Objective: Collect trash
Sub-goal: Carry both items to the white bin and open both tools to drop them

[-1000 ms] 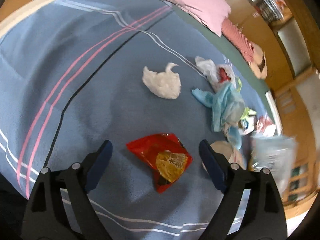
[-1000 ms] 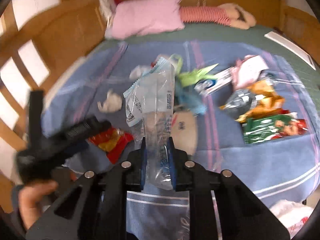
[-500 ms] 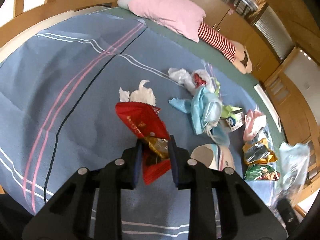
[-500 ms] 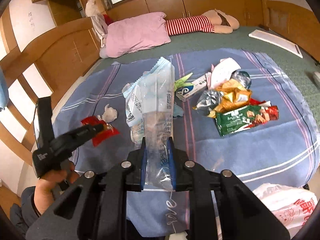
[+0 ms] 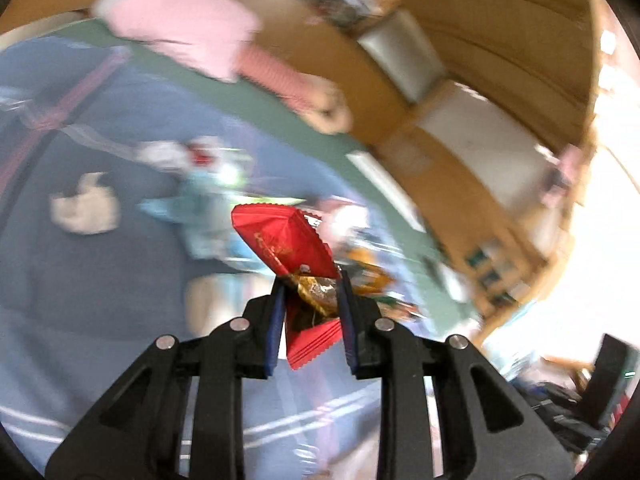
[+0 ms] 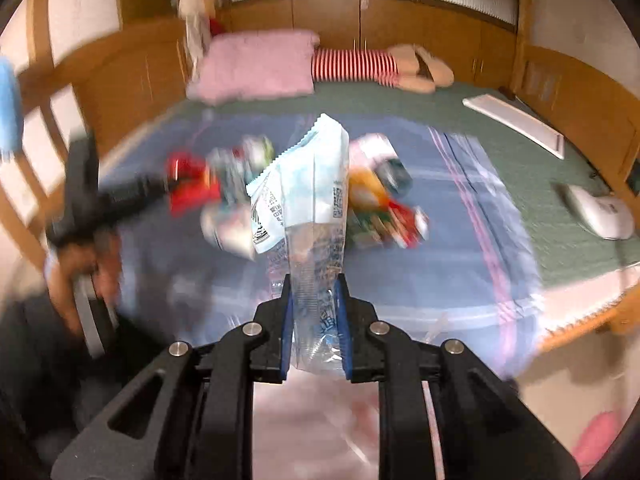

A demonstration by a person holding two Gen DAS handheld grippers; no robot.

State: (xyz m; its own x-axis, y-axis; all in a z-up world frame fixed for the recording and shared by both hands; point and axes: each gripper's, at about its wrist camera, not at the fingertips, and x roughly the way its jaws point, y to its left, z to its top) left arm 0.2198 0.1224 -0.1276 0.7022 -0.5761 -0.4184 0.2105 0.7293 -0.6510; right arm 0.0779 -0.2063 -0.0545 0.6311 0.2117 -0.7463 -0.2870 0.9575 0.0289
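Gripping crinkled red foil wrapper (image 5: 292, 246) in left jaws, clear plastic bag (image 6: 308, 208) in right

Left tool (image 5: 310, 304) pinching a red snack wrapper (image 5: 294, 254), up over the blue bed (image 5: 100, 280).

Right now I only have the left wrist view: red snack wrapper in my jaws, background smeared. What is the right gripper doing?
Observer: The right gripper is shut on a clear and pale-blue plastic wrapper, held up off the blue blanket.
Operator: Can you see my left side from there?
Observer: Yes. The left gripper is at the picture's left, with the red snack wrapper at its tip, above the blanket.
Operator: Anything under the right one?
Observer: A blurred pinkish-white sheet, maybe a bag. It is too smeared to say.
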